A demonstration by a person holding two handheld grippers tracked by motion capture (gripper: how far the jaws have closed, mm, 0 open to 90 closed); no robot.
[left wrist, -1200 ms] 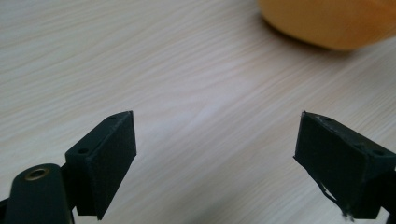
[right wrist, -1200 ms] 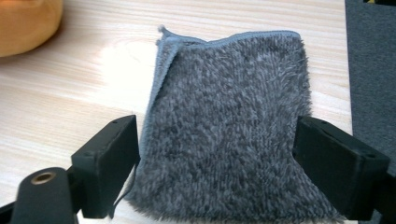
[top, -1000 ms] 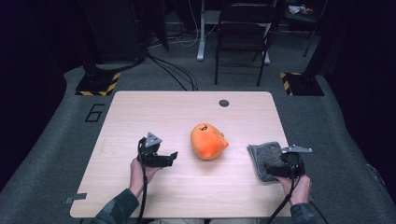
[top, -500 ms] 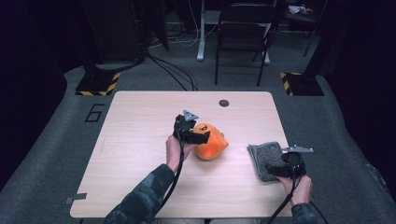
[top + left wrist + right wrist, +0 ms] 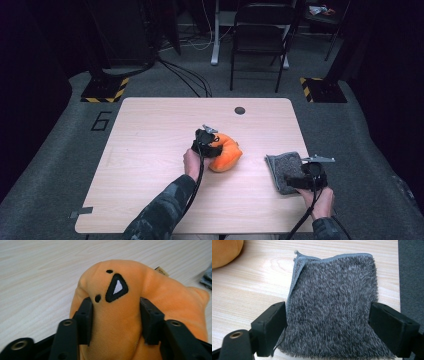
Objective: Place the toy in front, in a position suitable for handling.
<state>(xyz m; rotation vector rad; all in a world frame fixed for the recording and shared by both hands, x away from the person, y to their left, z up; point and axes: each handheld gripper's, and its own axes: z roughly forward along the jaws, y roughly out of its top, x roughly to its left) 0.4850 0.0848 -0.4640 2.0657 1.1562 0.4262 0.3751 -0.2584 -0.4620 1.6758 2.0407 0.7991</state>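
Left gripper (image 5: 115, 322) just closed, jaws pinching soft orange plush toy (image 5: 140, 305) at table (image 5: 150, 150) centre, ready to lift. Right gripper (image 5: 328, 330) spread, pads straddling grey fuzzy cloth (image 5: 334, 307) near right edge, pinning it flat.

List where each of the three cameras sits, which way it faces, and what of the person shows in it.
High view: above the person's side, looking forward and down at the table; both forearms and hands enter from below.
Left gripper view: rides the left gripper, looking along its jaws, which have just been closing on the orange plush toy.
Right gripper view: rides the right gripper, jaws flanking the grey cloth.
Shared: toy and cloth appear in all three.
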